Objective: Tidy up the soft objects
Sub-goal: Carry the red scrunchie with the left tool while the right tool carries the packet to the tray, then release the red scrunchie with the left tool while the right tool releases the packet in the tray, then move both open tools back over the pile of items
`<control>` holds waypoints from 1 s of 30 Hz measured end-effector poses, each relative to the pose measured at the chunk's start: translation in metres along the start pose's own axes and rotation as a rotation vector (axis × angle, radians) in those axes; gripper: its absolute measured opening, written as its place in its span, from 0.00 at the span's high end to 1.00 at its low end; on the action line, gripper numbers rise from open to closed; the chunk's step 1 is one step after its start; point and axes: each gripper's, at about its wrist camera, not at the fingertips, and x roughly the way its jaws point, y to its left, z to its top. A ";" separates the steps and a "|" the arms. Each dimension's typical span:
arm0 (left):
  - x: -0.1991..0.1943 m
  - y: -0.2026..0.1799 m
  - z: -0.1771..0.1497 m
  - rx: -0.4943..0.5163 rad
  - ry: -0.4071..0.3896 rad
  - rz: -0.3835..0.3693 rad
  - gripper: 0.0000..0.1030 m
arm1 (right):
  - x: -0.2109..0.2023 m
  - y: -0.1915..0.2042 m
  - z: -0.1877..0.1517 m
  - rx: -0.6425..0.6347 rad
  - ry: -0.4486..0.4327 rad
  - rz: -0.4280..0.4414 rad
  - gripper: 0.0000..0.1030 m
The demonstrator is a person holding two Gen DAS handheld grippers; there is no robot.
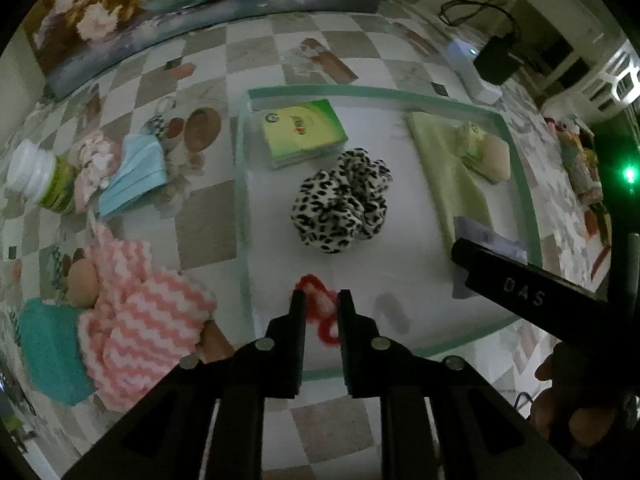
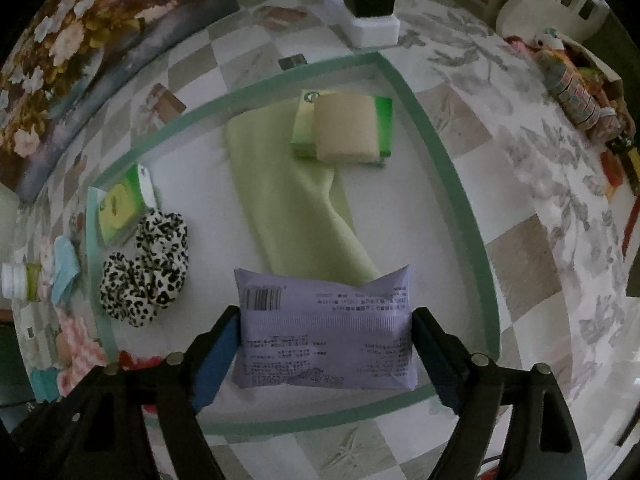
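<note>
A white tray with a green rim (image 1: pixel 241 200) (image 2: pixel 460 184) lies on the checked tablecloth. My left gripper (image 1: pixel 322 300) points down over the tray's near edge, shut on a small red and pink yarn piece (image 1: pixel 320 312). A leopard-print scrunchie (image 1: pixel 340 200) (image 2: pixel 146 264) lies in the tray's middle. My right gripper (image 2: pixel 324 320) straddles a lilac printed pack (image 2: pixel 324 344) that lies flat in the tray; its fingers (image 2: pixel 218 344) stand at the pack's two ends without pinching it. The right gripper's body (image 1: pixel 520 288) crosses the left wrist view at the right.
Also in the tray: a light green cloth (image 2: pixel 296 208), a beige pad on a green pack (image 2: pixel 346 128), another green pack (image 1: pixel 304 132). Left of the tray lie a pink-and-white striped knit (image 1: pixel 144 320), a teal towel (image 1: pixel 48 352), blue masks (image 1: pixel 136 176) and a white-capped bottle (image 1: pixel 36 172). A white power strip (image 2: pixel 368 24) sits behind.
</note>
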 end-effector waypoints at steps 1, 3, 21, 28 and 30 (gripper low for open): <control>-0.001 0.001 0.001 -0.005 -0.006 0.000 0.75 | 0.000 0.000 0.000 0.000 0.000 0.003 0.12; -0.004 0.004 0.003 -0.013 -0.017 0.006 0.63 | -0.001 0.001 0.000 -0.005 -0.004 0.009 0.11; -0.017 0.044 0.016 -0.167 -0.085 0.002 0.32 | -0.017 0.015 0.001 -0.064 -0.060 0.020 0.09; -0.020 0.072 0.018 -0.280 -0.118 0.024 0.28 | -0.020 0.032 -0.002 -0.104 -0.077 0.009 0.09; -0.020 0.080 0.019 -0.302 -0.124 0.045 0.28 | -0.019 0.042 -0.005 -0.121 -0.066 0.047 0.09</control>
